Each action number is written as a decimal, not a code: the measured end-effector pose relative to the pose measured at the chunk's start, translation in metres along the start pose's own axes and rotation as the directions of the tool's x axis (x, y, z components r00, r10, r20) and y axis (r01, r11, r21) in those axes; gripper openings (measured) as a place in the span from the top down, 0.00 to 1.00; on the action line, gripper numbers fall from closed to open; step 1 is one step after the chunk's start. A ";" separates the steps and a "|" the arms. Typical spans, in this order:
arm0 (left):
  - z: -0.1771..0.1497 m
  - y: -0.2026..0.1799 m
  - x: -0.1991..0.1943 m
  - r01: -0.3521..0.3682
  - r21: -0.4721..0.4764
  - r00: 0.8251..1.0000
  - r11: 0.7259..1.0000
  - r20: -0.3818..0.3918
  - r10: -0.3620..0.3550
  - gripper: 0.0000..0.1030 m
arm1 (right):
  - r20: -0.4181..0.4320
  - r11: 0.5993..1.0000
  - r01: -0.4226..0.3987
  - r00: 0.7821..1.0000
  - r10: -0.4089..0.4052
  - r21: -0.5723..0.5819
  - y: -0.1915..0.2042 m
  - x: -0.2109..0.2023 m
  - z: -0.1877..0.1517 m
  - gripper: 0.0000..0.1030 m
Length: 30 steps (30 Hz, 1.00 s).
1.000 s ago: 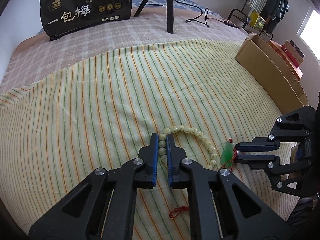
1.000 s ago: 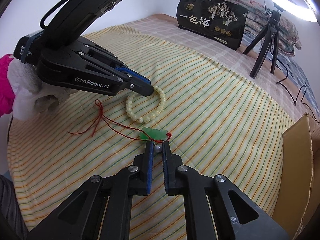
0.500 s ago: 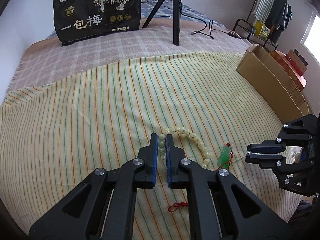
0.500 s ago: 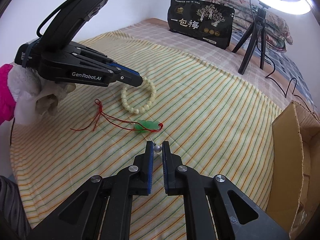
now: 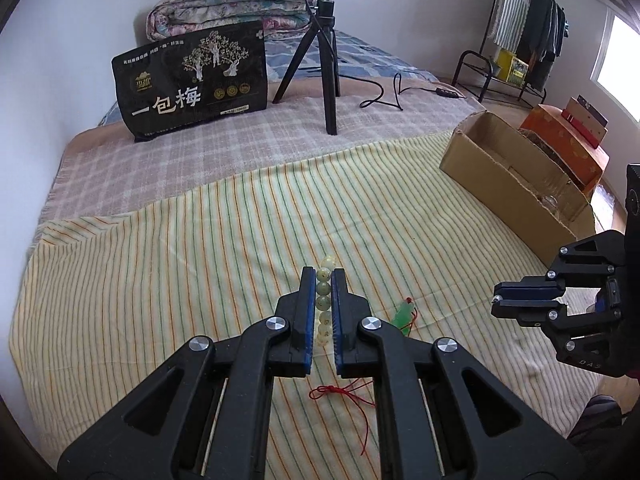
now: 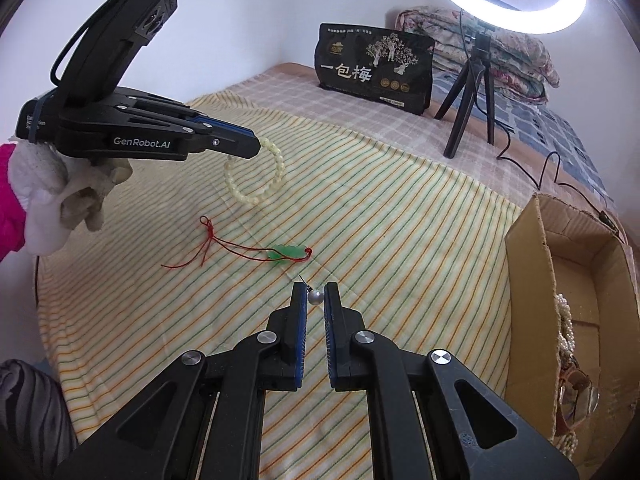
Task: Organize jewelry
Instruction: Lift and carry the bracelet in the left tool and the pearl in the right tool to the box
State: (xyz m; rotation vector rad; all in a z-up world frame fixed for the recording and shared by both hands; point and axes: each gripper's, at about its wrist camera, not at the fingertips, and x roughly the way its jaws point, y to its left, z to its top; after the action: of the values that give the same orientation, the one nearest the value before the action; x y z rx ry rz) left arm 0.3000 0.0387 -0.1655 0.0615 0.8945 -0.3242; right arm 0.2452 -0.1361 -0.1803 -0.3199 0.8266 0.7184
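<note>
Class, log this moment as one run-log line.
left hand-held gripper: shut on bracelet | right hand-held gripper: shut on earring | pendant: on cloth

- The left gripper (image 6: 256, 146) is rising off the striped cloth (image 6: 400, 216) — the pale bead bracelet (image 6: 256, 178), lying flat a second ago, is now dangling from its pads.
- The right gripper (image 6: 315, 298) is lifting too, carrying the silver bead earring (image 6: 315, 297) clear of the green pendant (image 6: 286, 254) it was touching.
</note>
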 end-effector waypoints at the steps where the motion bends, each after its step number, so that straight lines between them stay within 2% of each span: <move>1: 0.001 -0.002 -0.003 0.001 0.004 1.000 1.000 0.004 -0.001 0.95 | 0.005 1.000 0.004 1.000 -0.004 0.004 -0.001 -0.004 -0.001 0.93; 19: 0.033 -0.060 -0.057 0.058 0.063 0.993 0.996 0.103 -0.064 0.95 | 0.120 0.990 0.089 0.988 -0.102 0.114 -0.028 -0.101 -0.024 0.93; 30: 0.061 -0.109 -0.054 0.119 0.090 0.982 0.989 0.134 -0.131 0.95 | 0.132 0.966 0.168 0.972 -0.196 0.195 -0.068 -0.141 -0.043 0.93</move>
State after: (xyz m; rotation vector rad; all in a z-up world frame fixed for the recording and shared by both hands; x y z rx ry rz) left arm 0.2815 -0.0624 -0.0767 0.0576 0.7474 -0.4768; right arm 0.2031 -0.2717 -0.1012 -0.1715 0.7036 0.4838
